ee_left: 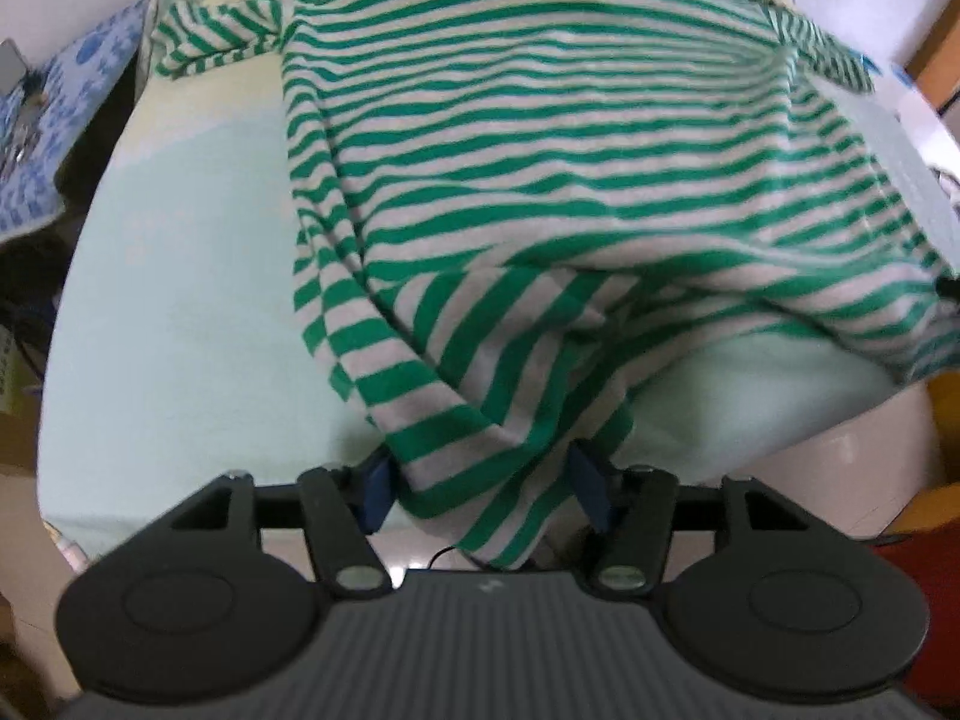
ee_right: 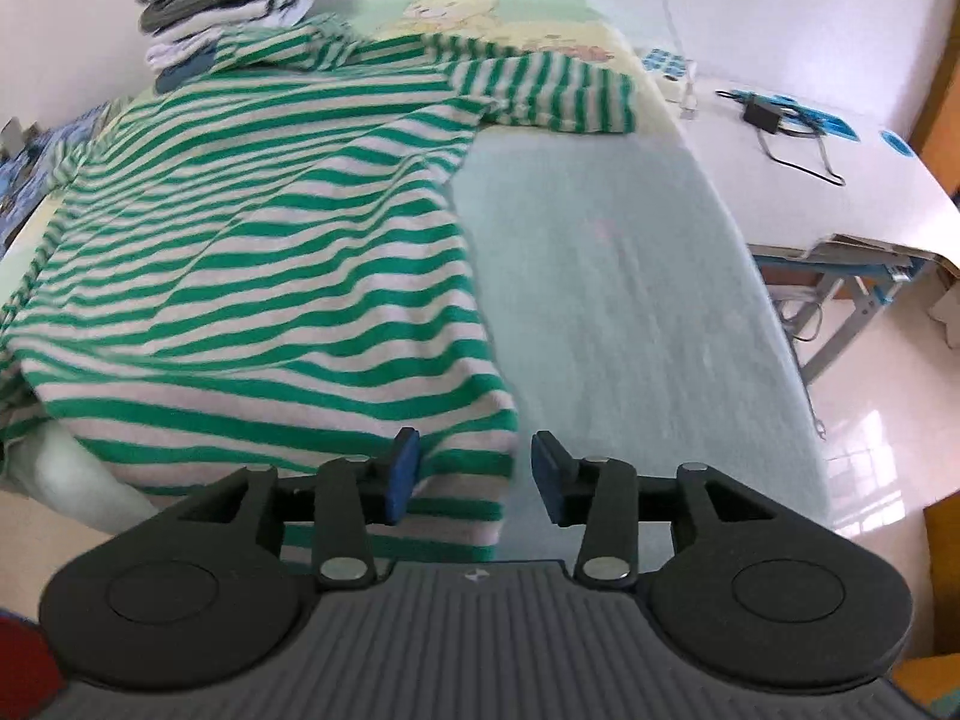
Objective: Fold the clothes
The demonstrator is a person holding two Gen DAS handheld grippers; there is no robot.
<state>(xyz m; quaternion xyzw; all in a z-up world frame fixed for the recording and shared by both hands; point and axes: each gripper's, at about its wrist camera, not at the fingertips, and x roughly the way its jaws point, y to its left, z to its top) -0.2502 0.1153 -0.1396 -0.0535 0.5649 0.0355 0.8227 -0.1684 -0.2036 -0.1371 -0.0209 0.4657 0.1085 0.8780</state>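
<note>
Green-and-white striped knit shirt (ee_right: 264, 252) lies spread front-down-or-up (can't tell which) across the pale mint bed sheet (ee_right: 612, 276), collar end toward the far side, both short sleeves out flat, hem hanging off the near edge of the mattress

Left gripper (ee_left: 480, 486): jaws part-open, the bunched hem corner sits between the blue pads (ee_left: 377, 489), but I see no squeeze on it, fabric just drapes through. Right gripper (ee_right: 474, 474): jaws part-open too, the other hem corner lies under the gap, pads clear of the cloth

Risks from here:
- hem overhangs the edge, so unheld fabric can slide off under its own weight and drag the body askew
- left corner is wadded; closing on it now would likely catch several layers and bake a crease into the fold
- right pads sit near the shirt's side edge, so a close could pinch only the outer strip and slip
- stack of folded grey and white clothes (ee_right: 222, 6) touches the collar end; pushing the shirt forward could topple it
</note>
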